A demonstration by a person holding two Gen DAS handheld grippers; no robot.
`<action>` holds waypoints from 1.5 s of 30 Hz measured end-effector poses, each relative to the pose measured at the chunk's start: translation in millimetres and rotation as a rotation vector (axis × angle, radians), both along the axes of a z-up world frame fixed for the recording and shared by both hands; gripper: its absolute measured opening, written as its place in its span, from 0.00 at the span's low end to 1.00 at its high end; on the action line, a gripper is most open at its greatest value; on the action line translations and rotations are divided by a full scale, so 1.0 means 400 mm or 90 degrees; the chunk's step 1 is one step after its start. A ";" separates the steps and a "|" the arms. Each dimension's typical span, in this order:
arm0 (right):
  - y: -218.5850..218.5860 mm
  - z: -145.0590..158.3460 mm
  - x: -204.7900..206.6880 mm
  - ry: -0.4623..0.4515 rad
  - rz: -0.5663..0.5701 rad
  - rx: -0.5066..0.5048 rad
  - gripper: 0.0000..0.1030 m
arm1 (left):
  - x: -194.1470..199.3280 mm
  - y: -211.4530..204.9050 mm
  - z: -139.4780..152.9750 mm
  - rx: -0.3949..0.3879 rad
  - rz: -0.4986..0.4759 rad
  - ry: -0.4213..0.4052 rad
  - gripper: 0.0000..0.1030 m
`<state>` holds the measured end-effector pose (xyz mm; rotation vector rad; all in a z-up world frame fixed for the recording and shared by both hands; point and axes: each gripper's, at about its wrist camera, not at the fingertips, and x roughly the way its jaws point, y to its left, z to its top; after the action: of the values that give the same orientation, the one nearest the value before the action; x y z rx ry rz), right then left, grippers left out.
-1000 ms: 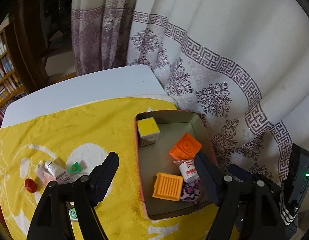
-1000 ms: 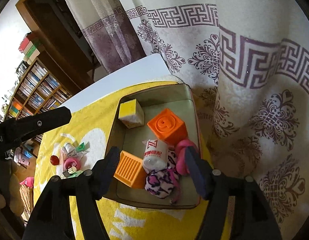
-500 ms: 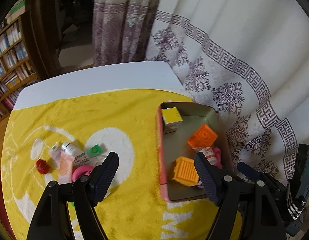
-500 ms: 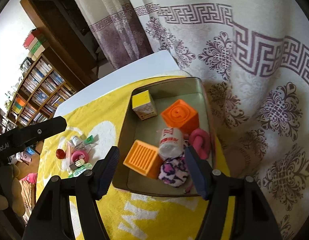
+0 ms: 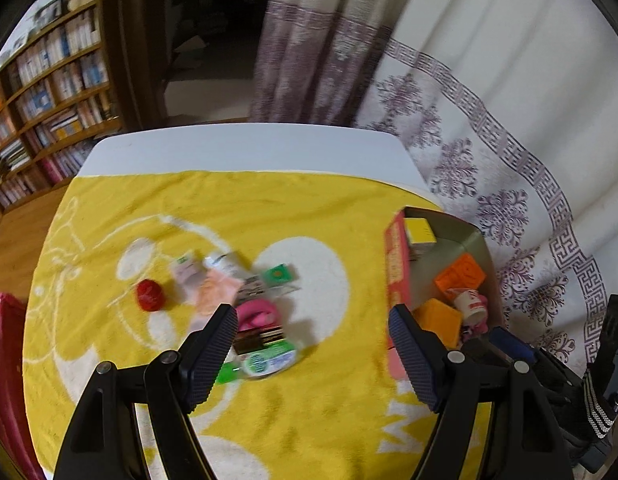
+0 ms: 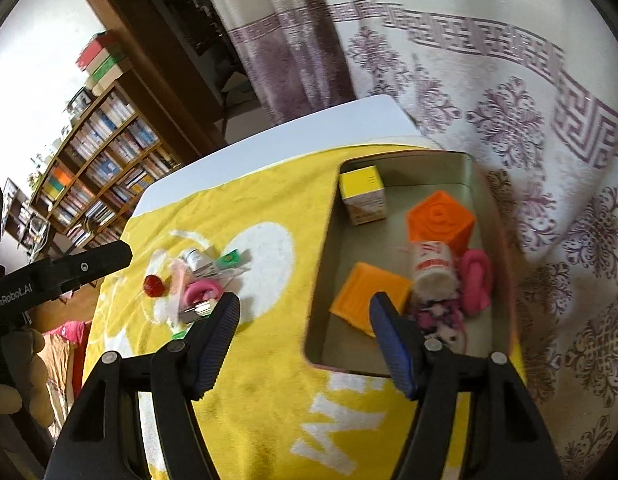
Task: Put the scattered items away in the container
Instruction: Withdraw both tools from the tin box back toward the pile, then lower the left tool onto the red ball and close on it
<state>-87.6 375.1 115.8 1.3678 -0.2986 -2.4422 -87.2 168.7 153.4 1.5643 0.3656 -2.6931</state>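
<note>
Pink-sided and grey inside, the container [image 6: 405, 160] sat at the right end of a yellow towel [image 6: 269, 400], close against a patterned curtain [image 6: 509, 112]. Inside it lay a yellow box [image 6: 363, 194] in the far corner, an orange cube [image 6: 441, 220] nearer the curtain side, an orange ribbed block [image 6: 369, 296], a white bottle with red print [image 6: 433, 272], a pink ring-shaped piece [image 6: 475, 280] and a purple-and-white patterned bundle [image 6: 441, 318].

Well apart from it, out on the towel's white patch, the scattered items [image 5: 245, 300] were still heaped loosely together: a red cap [image 5: 149, 295] off to one side, a white tube [image 5: 225, 262], a small green packet [image 5: 279, 274], a pink ring [image 5: 255, 314], a dark flat bar [image 5: 259, 338] and a green-and-white bottle [image 5: 265, 362] lying on its side. Several of them touched or overlapped, and blur made the smaller ones hard to tell apart.

Left gripper [image 5: 311, 356] hovered over the towel with its jaws spread wide and nothing between them; the heap sat just beyond its left finger. Right gripper [image 6: 305, 344] was likewise spread and empty, its right finger over the near edge of the container. A hand [image 6: 13, 380] showed at the left edge of the right wrist view, beneath the left gripper's dark body. The towel covered most of a white table [image 5: 249, 148], with a bookshelf [image 5: 49, 92] behind.
</note>
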 end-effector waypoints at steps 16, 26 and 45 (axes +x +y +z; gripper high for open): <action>-0.221 -0.023 0.022 -0.026 0.076 0.011 0.72 | 0.079 -0.233 -0.035 0.011 0.078 -0.016 0.77; -0.294 -0.045 0.029 -0.046 0.077 0.019 0.72 | 0.092 -0.336 -0.088 0.017 0.095 -0.047 0.77; -0.345 -0.099 0.012 -0.087 0.027 0.037 0.72 | -0.005 -0.411 -0.236 0.018 0.053 -0.123 0.77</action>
<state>-82.7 237.1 76.2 1.5540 -0.2308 -2.3448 -89.1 4.4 58.9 1.7558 0.4544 -2.4598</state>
